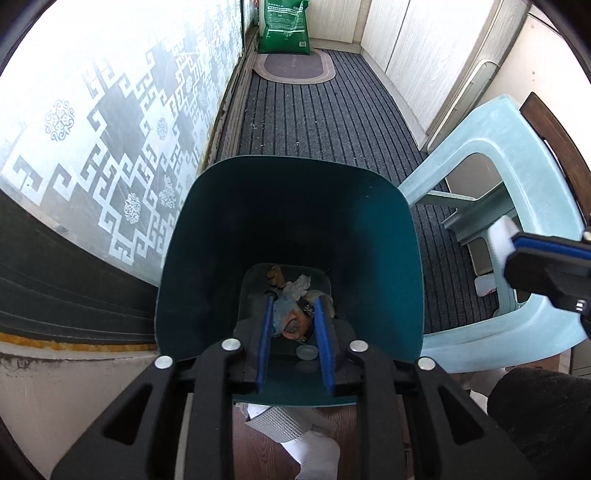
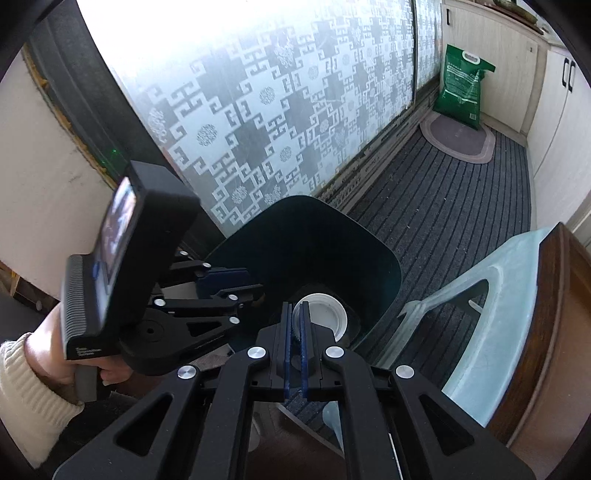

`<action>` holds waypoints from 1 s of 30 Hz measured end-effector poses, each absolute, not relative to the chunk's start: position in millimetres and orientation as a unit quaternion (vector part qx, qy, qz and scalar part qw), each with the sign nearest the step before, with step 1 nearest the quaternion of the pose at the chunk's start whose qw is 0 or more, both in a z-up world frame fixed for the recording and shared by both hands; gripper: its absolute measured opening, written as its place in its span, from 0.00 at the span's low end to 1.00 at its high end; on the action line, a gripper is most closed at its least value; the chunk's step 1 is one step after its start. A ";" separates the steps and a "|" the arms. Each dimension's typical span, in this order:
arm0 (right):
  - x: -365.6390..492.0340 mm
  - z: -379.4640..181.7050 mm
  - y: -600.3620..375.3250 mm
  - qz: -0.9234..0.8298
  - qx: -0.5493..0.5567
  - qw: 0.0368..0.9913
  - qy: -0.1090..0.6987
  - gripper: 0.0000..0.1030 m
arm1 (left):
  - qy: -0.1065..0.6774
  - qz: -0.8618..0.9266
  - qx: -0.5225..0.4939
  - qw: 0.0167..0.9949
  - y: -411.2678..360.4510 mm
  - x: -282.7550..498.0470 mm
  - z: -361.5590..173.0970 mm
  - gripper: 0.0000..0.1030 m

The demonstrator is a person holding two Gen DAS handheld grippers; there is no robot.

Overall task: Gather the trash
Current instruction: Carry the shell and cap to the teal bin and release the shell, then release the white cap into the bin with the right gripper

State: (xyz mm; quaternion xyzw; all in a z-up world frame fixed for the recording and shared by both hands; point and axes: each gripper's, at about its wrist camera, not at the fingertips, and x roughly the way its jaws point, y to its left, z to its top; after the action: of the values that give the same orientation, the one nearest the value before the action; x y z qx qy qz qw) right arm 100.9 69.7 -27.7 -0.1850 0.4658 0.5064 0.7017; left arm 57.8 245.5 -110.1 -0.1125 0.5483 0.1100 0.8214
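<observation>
A dark teal bin [image 1: 288,206] stands on the floor by the patterned glass door. My left gripper [image 1: 294,299] points down into it with its blue fingers apart and nothing pressed between the pads. On the bin's bottom lie crumpled paper [image 1: 297,286], brown scraps and a small round cap [image 1: 307,352]. My right gripper [image 2: 295,306] is over the bin [image 2: 325,236] and shut on the rim of a white plastic cup [image 2: 325,314]. The left wrist view shows that cup [image 1: 498,236] at the right edge, beside the bin's rim.
A pale blue plastic chair [image 1: 517,173] stands right next to the bin, with a brown wooden table edge [image 2: 554,332] beyond it. Striped carpet [image 1: 332,110], an oval mat [image 1: 295,66] and a green bag [image 1: 284,26] fill the far end. A hand in a cream sleeve [image 2: 33,398] holds the left gripper.
</observation>
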 end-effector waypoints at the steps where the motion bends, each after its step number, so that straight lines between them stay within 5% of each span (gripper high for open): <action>1: 101.1 -30.5 70.8 0.504 -0.188 0.702 0.467 0.03 | 0.545 0.107 -0.115 0.823 245.6 56.4 -108.4 0.34; 23: 99.2 -84.5 92.1 0.504 -0.201 0.671 0.505 0.04 | 0.423 0.118 -0.135 0.888 246.9 28.3 -21.1 0.17; 27: 99.7 -90.2 93.0 0.497 -0.200 0.670 0.513 0.27 | 0.400 0.117 -0.140 0.898 245.1 20.0 -4.5 0.17; 30: 97.0 -88.5 90.1 0.496 -0.206 0.671 0.511 0.28 | 0.386 0.113 -0.138 0.905 241.4 11.5 6.6 0.17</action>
State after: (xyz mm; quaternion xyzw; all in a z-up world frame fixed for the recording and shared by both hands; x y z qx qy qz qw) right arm 97.0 90.1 -88.5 -0.2058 0.5112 0.4960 0.6710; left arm 11.5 241.4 6.6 -0.1376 0.3858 0.1129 0.9053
